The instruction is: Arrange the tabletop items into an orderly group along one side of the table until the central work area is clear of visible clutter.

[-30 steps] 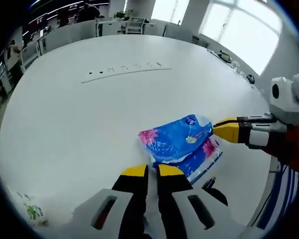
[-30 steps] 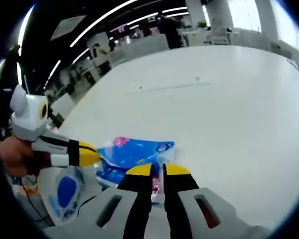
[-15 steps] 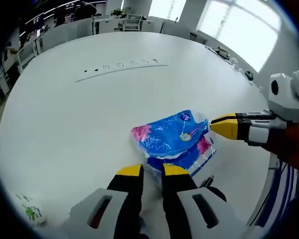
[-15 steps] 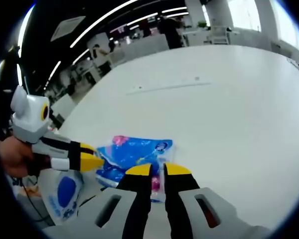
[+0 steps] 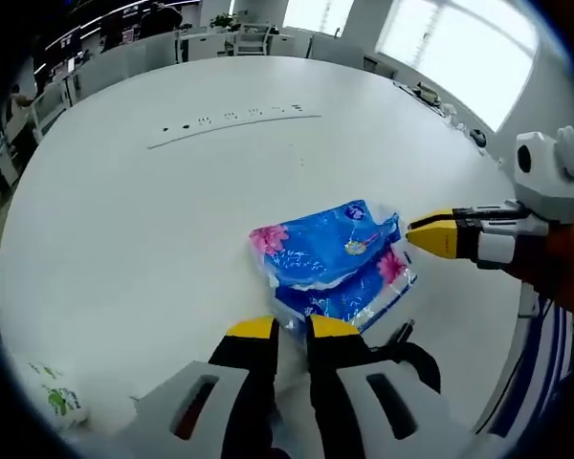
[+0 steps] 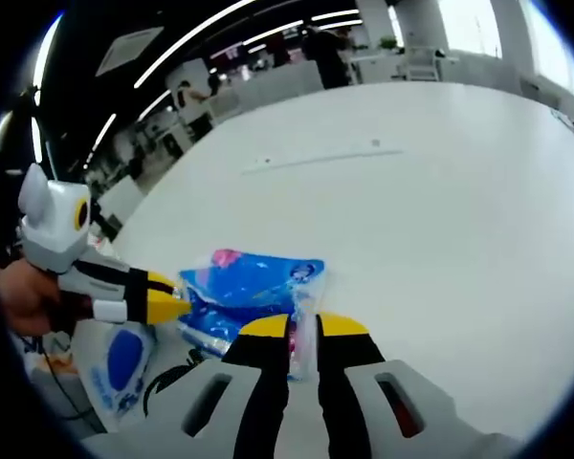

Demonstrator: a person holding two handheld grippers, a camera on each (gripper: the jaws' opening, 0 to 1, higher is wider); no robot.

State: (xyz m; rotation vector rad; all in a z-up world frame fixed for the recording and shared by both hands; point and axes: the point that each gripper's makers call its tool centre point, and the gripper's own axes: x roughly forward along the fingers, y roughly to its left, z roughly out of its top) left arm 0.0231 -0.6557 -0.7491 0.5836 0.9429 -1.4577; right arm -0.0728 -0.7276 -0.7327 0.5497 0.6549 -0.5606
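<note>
Your smooth white round surface point(image 5: 124, 220) sits in a bright open office. Both hand-held grippers, left point(image 5: 279, 328) and right point(image 6: 291, 325), pinch the glossy, crinkled blue packs point(image 5: 335, 258).

Hand-held gripper point(image 5: 289, 330) — black jaws, yellow tips, grey body

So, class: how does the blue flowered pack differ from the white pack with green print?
The blue pack is bright blue with pink flowers, while the white pack carries only a small green print. The blue pack appears to be two stacked together, whereas the white pack lies alone, well apart from it. Both are soft wrapped packs lying on the white table.
</note>
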